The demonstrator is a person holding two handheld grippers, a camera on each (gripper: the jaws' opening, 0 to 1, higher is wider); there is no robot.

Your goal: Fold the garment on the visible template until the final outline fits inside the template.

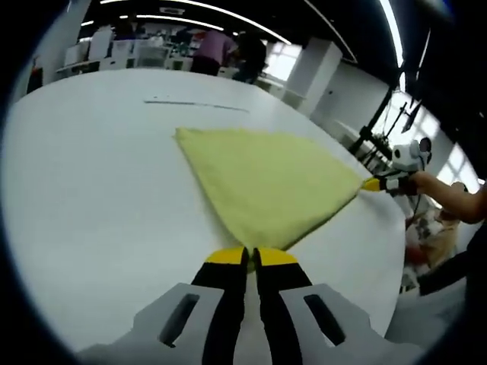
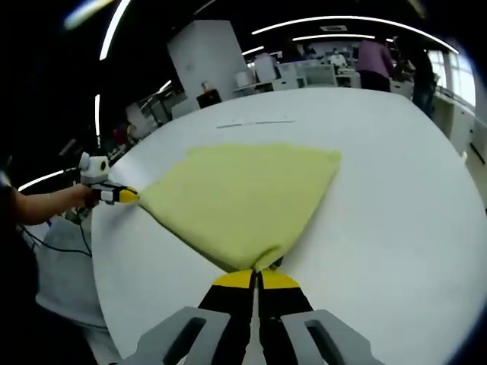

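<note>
Both pairs of jaws are clamped on the yellow garment: our left gripper pinches one corner, our right gripper the neighbouring one. It lies spread on the white desk. We should carry both corners over together, evenly, to keep the fold square.

A broad white counter carries a yellow cloth spread flat near its middle, pulled to points at two corners. Beyond the cloth, a thin dark line marks the counter's surface.
</note>
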